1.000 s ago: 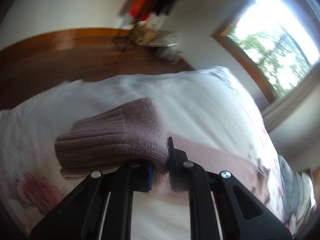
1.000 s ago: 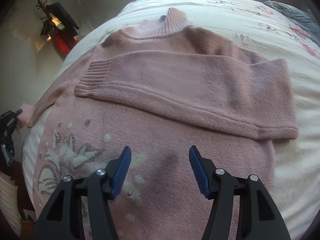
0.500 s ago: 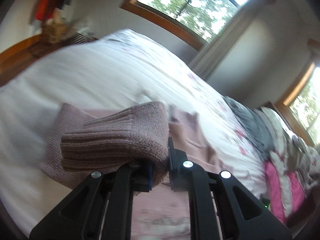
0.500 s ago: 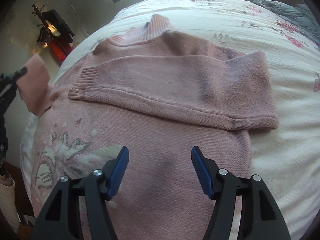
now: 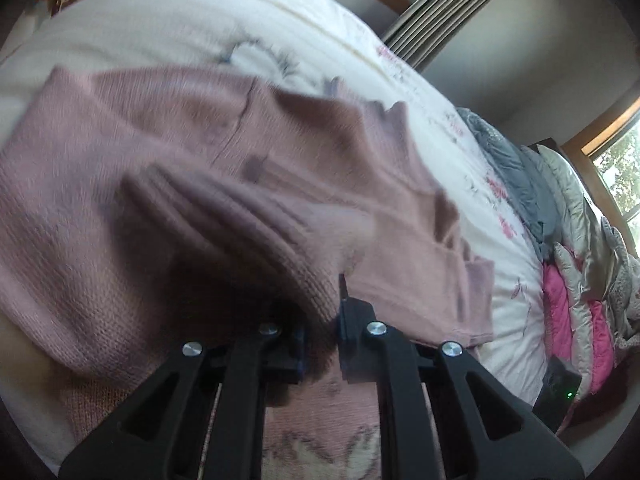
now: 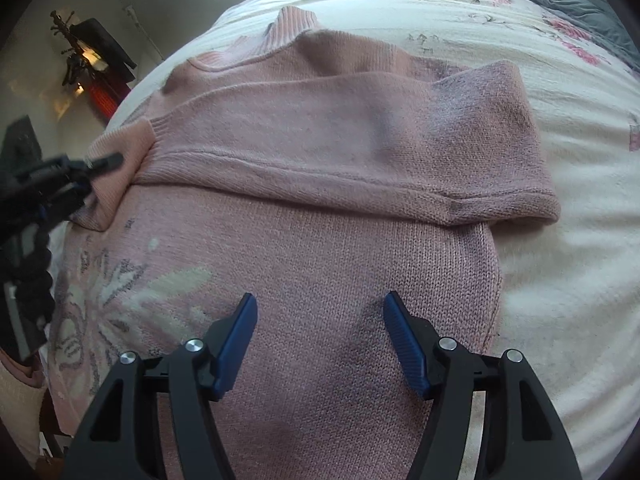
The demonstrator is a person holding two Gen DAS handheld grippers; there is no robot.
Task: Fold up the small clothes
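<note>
A pink knitted sweater lies flat on the bed, collar at the far end, with one sleeve folded across the chest. My left gripper is shut on the ribbed cuff of the other sleeve and holds it above the sweater's body. From the right wrist view the left gripper shows at the left edge with that cuff over the sweater's left shoulder. My right gripper hovers open over the lower front of the sweater, nothing between its blue pads.
The bed has a white floral cover. A grey garment and pink and white bedding pile up at the right. Curtains and a window stand behind. A coat rack stands past the bed's far corner.
My left gripper has swung the held cuff from beside the bed in over the sweater, toward the folded sleeve. The right gripper stayed open, drifting slightly nearer the sweater.
</note>
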